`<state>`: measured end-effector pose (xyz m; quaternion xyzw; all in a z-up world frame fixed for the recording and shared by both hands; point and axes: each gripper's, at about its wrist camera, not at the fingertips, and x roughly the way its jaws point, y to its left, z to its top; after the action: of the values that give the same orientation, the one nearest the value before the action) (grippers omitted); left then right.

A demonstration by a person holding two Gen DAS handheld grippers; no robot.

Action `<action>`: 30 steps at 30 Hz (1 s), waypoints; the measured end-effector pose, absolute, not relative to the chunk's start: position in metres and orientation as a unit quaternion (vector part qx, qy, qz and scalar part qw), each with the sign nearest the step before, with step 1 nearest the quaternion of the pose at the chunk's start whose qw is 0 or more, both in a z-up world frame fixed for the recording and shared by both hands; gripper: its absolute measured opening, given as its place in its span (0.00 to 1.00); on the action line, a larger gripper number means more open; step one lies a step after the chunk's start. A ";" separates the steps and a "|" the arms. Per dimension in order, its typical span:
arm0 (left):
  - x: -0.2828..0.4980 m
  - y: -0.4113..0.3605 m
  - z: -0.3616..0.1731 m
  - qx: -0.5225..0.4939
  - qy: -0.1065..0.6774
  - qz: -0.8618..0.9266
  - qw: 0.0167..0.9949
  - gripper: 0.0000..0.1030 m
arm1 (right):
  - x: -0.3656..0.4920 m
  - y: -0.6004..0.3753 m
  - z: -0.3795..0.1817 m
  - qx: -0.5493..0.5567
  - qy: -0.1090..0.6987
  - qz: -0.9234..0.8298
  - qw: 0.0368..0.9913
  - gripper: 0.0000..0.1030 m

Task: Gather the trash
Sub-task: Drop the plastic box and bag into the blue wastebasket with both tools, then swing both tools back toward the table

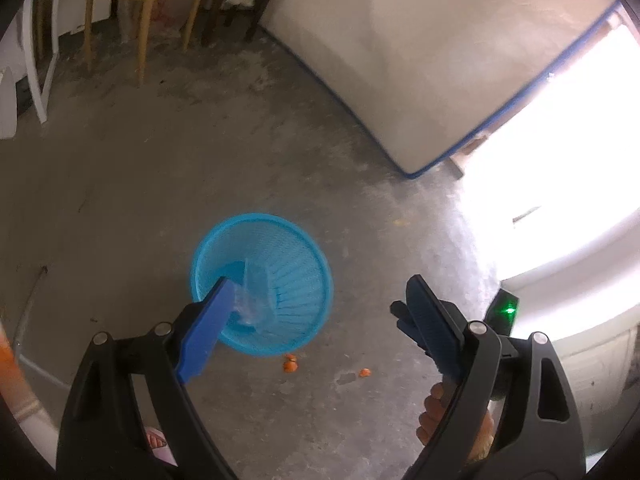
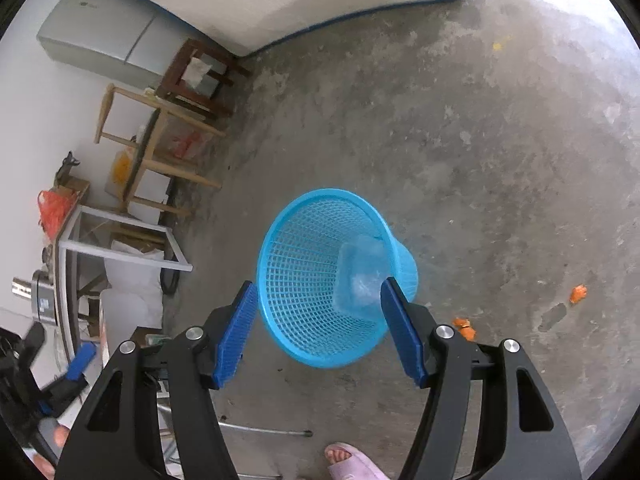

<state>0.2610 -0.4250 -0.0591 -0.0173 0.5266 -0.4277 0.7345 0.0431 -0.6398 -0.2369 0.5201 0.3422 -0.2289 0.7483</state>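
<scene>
Basket (image 2: 320,276), blue mesh, sits lower centre on bare concrete floor (image 2: 480,160) with a clear plastic cup (image 2: 360,276) inside. Right tool (image 2: 316,328) spread just above its rim, pinching nothing. Left tool (image 1: 320,320) spread wide too. Orange scraps (image 2: 464,326) lower right; loads of open floor around.

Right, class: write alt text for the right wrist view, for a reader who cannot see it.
An open right claw hangs over a blue mesh basket on a concrete floor, a clear plastic piece inside the basket. Orange scraps lie on the floor to its right; chairs stand along the wall on the left.
</scene>
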 end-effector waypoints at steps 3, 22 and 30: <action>0.237 -0.399 -0.029 -0.004 0.501 -0.448 0.741 0.81 | 0.023 -0.626 -0.217 0.497 0.341 -0.224 0.766 0.61; 0.072 -0.064 0.015 0.022 0.384 -0.231 0.894 0.81 | 0.040 -0.415 -0.080 0.331 0.391 -0.011 0.859 0.75; 0.056 0.055 -0.006 -0.031 0.379 -0.104 0.919 0.86 | 0.146 -0.266 -0.050 0.278 0.448 0.141 0.838 0.83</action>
<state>0.0555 0.0546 -0.0056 -0.0314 0.3795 -0.1040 0.9188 0.1456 -0.2661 -0.0504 0.2785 0.4476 0.1412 0.8379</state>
